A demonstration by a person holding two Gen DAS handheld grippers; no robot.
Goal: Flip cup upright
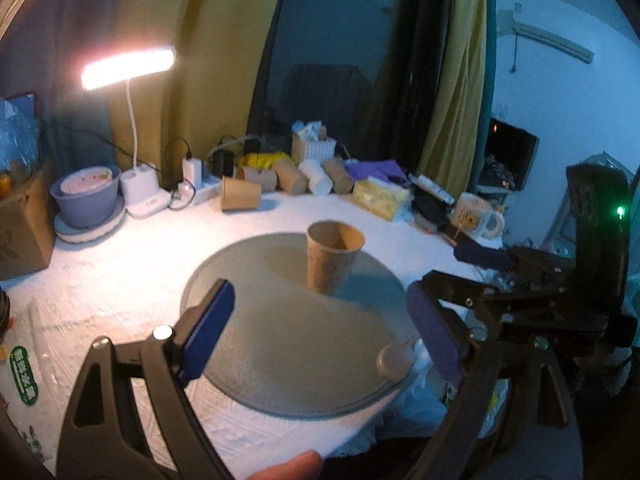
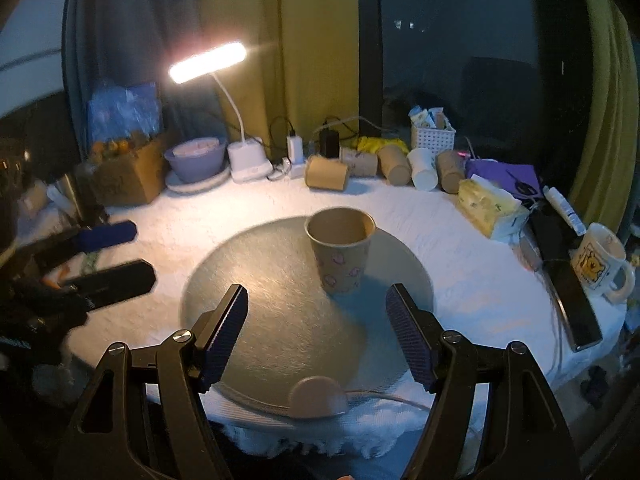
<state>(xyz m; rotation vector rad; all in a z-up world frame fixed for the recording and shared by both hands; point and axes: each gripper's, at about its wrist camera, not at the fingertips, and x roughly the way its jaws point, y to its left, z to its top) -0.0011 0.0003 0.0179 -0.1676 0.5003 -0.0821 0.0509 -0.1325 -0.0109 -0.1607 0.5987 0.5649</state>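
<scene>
on the round grey mat (image 2: 280,320) at the middle of the white tabletop (image 2: 460,280), the paper cup (image 2: 341,254) stands with its open mouth up and its base on the mat, so as far as i can judge the flip is done. my right hand-held gripper (image 2: 316,336) is spread wide with nothing between its blue pads, sitting just short of the cup and not touching it. my left hand-held gripper (image 1: 320,332) is likewise spread and empty, nearer the mat's front edge, with the cup well ahead of it. what seems left is only to draw both away without knocking the cup, which looks light and easy to tip. other paper cups (image 2: 326,172) lie on their sides along the back of the tabletop beneath the lit desk lamp (image 2: 208,62), well apart from the mat.
</scene>
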